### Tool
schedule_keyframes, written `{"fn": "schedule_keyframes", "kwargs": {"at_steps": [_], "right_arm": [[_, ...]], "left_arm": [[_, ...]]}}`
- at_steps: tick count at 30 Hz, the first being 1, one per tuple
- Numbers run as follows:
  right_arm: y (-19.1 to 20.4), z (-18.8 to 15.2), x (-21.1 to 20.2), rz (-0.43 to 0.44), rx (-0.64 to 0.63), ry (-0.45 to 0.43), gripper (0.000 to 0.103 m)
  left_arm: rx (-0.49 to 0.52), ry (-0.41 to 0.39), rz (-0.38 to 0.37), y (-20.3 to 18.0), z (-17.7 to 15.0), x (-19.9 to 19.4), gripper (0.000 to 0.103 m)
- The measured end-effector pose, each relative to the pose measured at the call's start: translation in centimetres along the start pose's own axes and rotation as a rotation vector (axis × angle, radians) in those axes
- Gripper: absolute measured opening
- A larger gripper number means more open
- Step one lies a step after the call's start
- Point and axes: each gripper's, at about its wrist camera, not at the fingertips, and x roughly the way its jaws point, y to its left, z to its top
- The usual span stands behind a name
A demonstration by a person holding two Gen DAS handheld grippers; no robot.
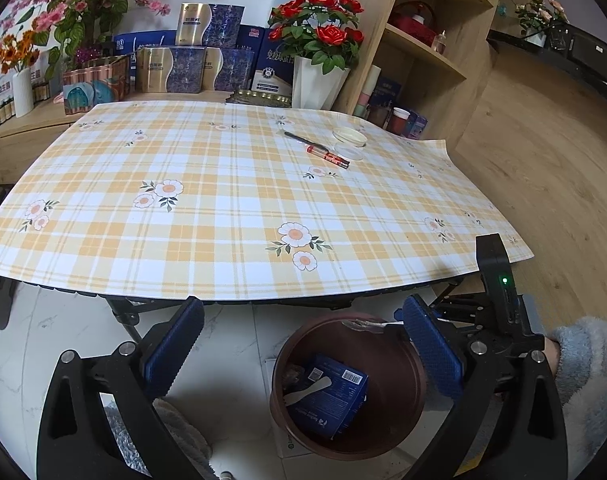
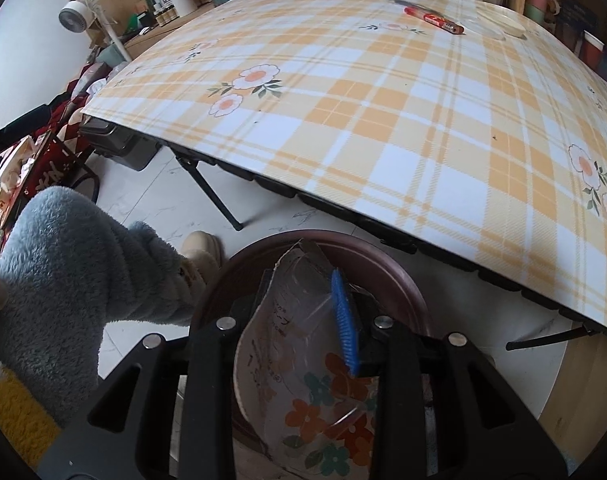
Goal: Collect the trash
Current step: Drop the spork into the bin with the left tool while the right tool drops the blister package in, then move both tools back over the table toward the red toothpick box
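Your right gripper [image 2: 303,320] has its jaws pinching a flimsy flower-printed wrapper [image 2: 303,380] right over the brown bin [image 2: 403,280], so it's light, crinkly and a bit slippery; an edge pinch is plenty. Your left gripper [image 1: 303,344] hangs with jaws spread and empty. On the surface [image 1: 223,200], the red tube [image 1: 328,156] looks stiff, so grab it mid-body.

On the counter [image 1: 223,208] lie one red pen [image 1: 328,156], one dark pen [image 1: 299,137] and two round lids [image 1: 349,136]. One brown bin [image 1: 399,376] stands on the floor, holding one blue box [image 1: 331,396] and one pale flat stick [image 1: 308,391]. One floral-printed wrapper [image 2: 303,380] hangs over the bin, and two hand-held grippers are in view, a left one [image 1: 303,344] and a right one [image 2: 303,312].
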Motion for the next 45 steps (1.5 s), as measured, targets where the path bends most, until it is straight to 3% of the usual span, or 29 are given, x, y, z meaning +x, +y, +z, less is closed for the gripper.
{"fn": "schedule_keyframes", "kwargs": {"at_steps": [4, 6, 11, 14, 27, 32, 45], "right_arm": [[0.1, 0.0, 0.7, 0.008, 0.012, 0.022, 0.038], [0.2, -0.2, 0.9, 0.008, 0.019, 0.024, 0.072], [0.4, -0.1, 0.6, 0.015, 0.03, 0.016, 0.091], [0.5, 0.4, -0.7, 0.002, 0.024, -0.013, 0.095], [-1.2, 2.7, -9.7, -0.087, -0.012, -0.221, 0.097], [-3.0, 3.7, -10.8, -0.14, 0.016, -0.271, 0.097], [-7.9, 6.1, -10.5, -0.229, 0.079, -0.312, 0.097]], "left_arm": [[-0.003, -0.004, 0.007, 0.0, 0.0, 0.1, 0.097], [-0.008, -0.009, 0.007, 0.1, 0.0, 0.1, 0.097], [-0.004, -0.031, -0.003, 0.1, 0.3, 0.2, 0.097], [0.015, -0.044, 0.013, 0.0, 0.8, 0.3, 0.097], [0.06, -0.09, 0.013, -1.1, 3.1, 1.3, 0.097], [0.11, -0.102, 0.056, -2.0, 3.9, 2.1, 0.097], [0.166, -0.06, 0.031, -2.8, 6.1, 5.7, 0.097]]}}
